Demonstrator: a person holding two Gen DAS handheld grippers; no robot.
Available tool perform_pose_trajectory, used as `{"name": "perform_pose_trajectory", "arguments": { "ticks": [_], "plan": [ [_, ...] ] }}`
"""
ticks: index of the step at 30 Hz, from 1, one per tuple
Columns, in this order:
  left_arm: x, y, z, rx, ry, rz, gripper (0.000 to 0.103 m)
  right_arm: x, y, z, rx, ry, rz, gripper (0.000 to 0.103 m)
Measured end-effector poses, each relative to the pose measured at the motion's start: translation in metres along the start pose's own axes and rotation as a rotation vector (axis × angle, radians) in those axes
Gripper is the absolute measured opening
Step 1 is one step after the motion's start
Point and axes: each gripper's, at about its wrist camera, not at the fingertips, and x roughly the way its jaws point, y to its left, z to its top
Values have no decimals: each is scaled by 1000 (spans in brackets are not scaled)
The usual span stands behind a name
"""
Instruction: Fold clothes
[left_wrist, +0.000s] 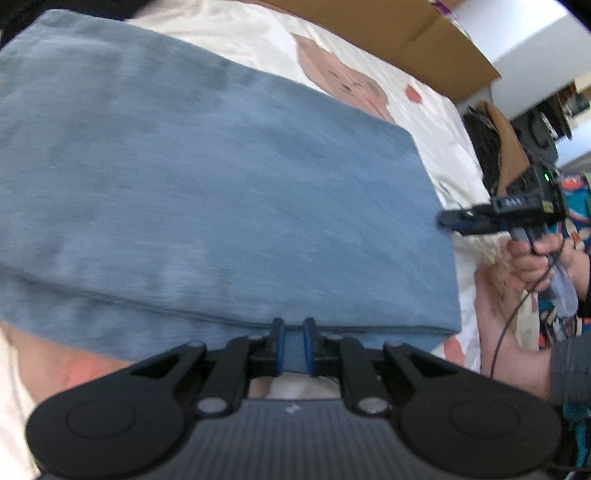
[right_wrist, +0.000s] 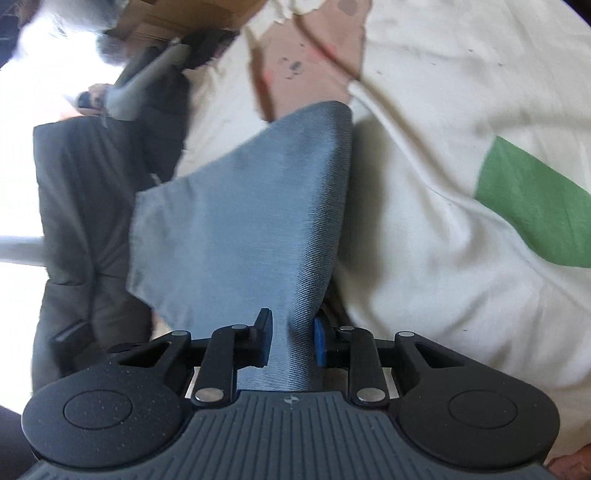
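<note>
On the bed's cream printed sheet, the blue garment lies half folded, its near edge pinched in the nearly shut left gripper and a corner clamped by the right gripper; carry both ends level so edges meet squarely.

This looks like a bedroom in a home. The work happens on a bed covered by a cream sheet printed with a cartoon bear. A cardboard box stands behind the bed, beside a white wall.
</note>
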Motion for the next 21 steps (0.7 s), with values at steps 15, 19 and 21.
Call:
{"name": "perform_pose_trajectory", "arguments": {
  "ticks": [15,19,21],
  "plan": [
    [-44,72,-31,-381,-160,180,22,37,-9,7,41,13,31,19],
    [-63,89,-40,-465,-235,257,46,35,-3,8,17,11,32,12],
    [-67,96,-40,-492,-258,287,57,34,0,9,11,12,34,11]
  ]
}}
